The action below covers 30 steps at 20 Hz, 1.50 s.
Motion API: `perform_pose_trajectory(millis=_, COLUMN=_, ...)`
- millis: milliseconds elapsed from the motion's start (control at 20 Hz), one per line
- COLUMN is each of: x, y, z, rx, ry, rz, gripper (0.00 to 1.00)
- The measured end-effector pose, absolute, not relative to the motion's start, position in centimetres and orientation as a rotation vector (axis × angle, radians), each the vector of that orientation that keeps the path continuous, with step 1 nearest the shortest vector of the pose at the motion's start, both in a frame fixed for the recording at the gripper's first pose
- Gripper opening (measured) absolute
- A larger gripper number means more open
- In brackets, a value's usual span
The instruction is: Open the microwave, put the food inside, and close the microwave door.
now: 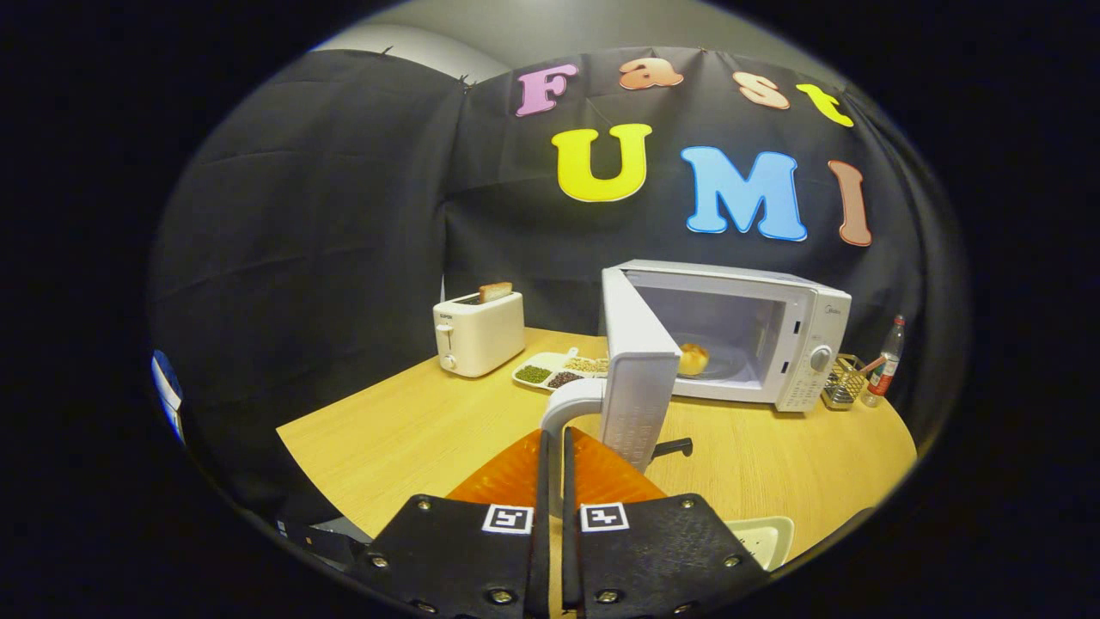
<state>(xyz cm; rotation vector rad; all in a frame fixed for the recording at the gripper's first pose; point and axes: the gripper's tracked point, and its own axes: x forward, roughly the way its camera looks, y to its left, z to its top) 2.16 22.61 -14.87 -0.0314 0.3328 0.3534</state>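
The gripper [555, 443] has its fingers drawn nearly together, holding nothing, their tips just short of the open microwave door's [634, 370] edge and handle [569, 404]. Beyond the door, the bun [693, 358] sits inside the microwave [799, 344]. Bare wooden table [412, 430] spreads left of the fingers toward the toaster [478, 334].

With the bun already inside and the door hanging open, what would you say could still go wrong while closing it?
1. The gripper has its fingers nearly together beside the door handle; a push there could slip off the curved handle.
2. The microwave door is wide open, so a hard swing might slam it and shift the microwave.
3. The bun sits near the front of the turntable; if it rolls forward, the door may catch it.
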Motion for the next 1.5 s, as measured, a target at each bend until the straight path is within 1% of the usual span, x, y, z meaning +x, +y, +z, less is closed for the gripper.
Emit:
perform_pose_trajectory(millis=400, x=2.5, y=18.8, z=-14.8, rx=-0.026, ry=0.354, rz=0.19, gripper=0.07)
perform_pose_trajectory(millis=650, x=3.7, y=13.9, z=-14.9, rx=0.007, ry=0.379, rz=0.014, gripper=0.06)
perform_pose_trajectory(millis=950, x=6.7, y=7.8, z=-14.8, rx=0.041, ry=0.387, rz=-0.137, gripper=0.05)
perform_pose_trajectory(millis=1050, x=8.0, y=6.5, z=-14.4, rx=0.054, ry=0.379, rz=-0.169, gripper=0.04)
perform_pose_trajectory(millis=1100, x=8.6, y=5.6, z=-14.2, rx=0.052, ry=0.374, rz=-0.187, gripper=0.01)
perform_pose_trajectory(millis=1500, x=13.4, y=0.9, z=-13.7, rx=0.041, ry=0.358, rz=-0.28, gripper=0.01)
